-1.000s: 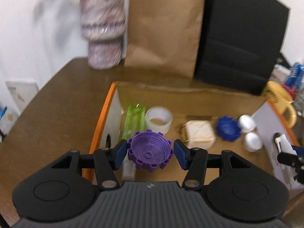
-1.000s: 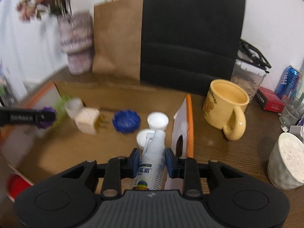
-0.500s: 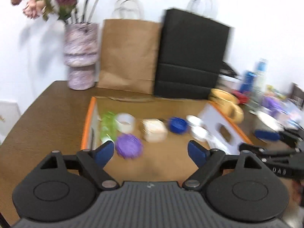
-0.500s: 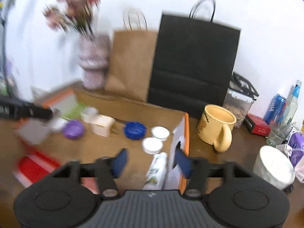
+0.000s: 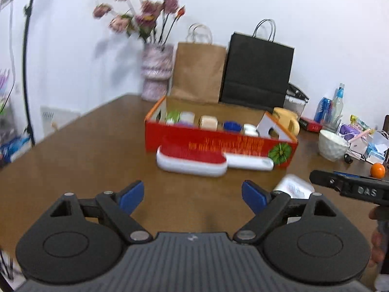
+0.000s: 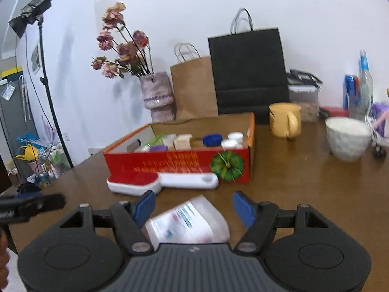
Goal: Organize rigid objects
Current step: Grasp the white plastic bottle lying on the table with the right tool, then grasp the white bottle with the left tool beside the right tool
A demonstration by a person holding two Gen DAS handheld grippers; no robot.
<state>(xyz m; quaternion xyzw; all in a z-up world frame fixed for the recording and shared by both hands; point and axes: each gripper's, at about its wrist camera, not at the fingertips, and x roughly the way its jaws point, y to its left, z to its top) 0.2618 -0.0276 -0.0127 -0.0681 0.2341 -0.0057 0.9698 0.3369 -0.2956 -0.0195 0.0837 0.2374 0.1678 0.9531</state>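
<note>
the left claw (image 5: pixel 192 197) is seen with its jaws opening, nothing between them, above the bare brown surface (image 5: pixel 97 150). the right claw (image 6: pixel 194 209) is held wide, a white packet (image 6: pixel 187 221), possibly a pouch, lying between its pads, seemingly untouched. the red box (image 6: pixel 180 163) of small objects is set farther back, a red-and-white brush (image 6: pixel 158 182) lying against its front.

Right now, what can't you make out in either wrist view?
- Printing on the red box front: motion blur, both views.
- White packet label: blurred in right view; in left view the left gripper frame covers most of it.
- Small items in the box: front wall hides their lower parts.
- Right gripper: in left view cut off by the right edge.
- Spray bottle: not visible.
</note>
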